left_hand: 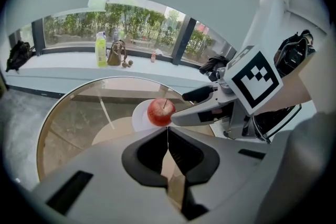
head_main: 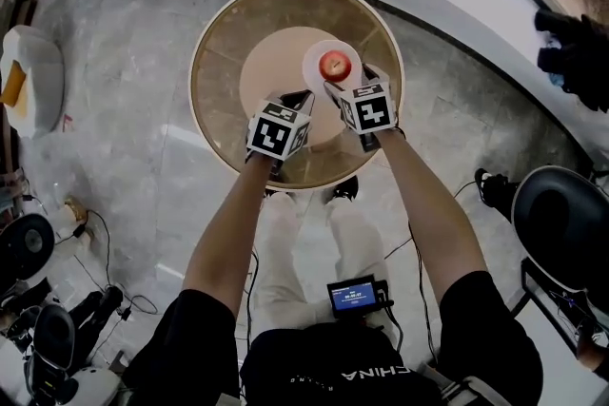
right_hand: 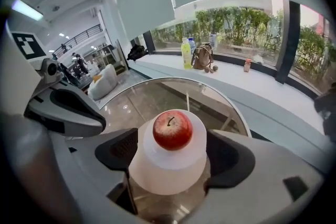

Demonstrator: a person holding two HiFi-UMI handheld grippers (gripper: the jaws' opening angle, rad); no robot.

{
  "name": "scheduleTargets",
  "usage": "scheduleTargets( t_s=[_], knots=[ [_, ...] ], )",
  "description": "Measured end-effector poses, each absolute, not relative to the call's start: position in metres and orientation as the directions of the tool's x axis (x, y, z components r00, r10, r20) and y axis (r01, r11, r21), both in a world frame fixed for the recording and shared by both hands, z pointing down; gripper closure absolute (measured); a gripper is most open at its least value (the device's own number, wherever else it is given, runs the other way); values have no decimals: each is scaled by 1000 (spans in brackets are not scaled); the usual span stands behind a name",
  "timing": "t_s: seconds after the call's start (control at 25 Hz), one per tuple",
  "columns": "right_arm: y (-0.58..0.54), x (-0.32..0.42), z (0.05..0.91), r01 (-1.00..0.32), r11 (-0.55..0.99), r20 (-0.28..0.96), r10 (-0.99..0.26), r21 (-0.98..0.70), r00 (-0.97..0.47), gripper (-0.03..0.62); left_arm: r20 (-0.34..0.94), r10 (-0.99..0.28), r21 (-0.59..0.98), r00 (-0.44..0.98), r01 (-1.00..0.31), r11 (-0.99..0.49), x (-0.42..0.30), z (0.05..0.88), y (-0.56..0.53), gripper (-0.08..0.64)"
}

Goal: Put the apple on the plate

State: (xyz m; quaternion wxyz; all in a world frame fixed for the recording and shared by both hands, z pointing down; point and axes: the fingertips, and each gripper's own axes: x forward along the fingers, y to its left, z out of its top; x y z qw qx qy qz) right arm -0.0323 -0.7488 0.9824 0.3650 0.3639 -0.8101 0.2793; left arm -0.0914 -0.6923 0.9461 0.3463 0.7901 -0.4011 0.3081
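Right hand-held gripper (right_hand: 172, 155) gapes wide, gripping nothing; the apple (right_hand: 172, 129) sits on the white plate (right_hand: 157, 176) just ahead, between its jaws. Left hand-held gripper (left_hand: 168, 136) is closed and empty. To my eye the job looks done, bar backing away.

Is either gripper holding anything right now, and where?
Nothing is held. The round red apple rests on the white plate; the right gripper is open around them, the left gripper shut and empty.
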Motion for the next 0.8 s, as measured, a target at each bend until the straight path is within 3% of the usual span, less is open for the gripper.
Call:
scheduleTargets(
  t_s=[0.32,0.48,0.52,0.56,0.6,0.8],
  knots=[
    [-675,-14,818,-801,519,791,-334,-299,-512,202,745,-422,291,517,-820,-493,-82,803,-657,541],
    [-622,-30,722,-747,585,757,-319,-316,-570,219,749,-405,254,524,-792,-555,-79,733,-623,541],
    [-613,-31,704,-748,594,753,-337,-296,-565,239,748,-408,248,524,-790,-560,-80,718,-615,541],
    [-605,-29,687,-760,595,749,-371,-261,-549,323,743,-413,245,527,-788,-565,-80,703,-606,541],
    [-600,-26,672,-774,595,745,-411,-217,-525,495,734,-419,243,534,-783,-573,-79,689,-599,541],
    [-573,-15,622,-772,624,734,-468,-120,-492,551,707,-424,211,566,-741,-637,-72,637,-564,541]
  ],
)
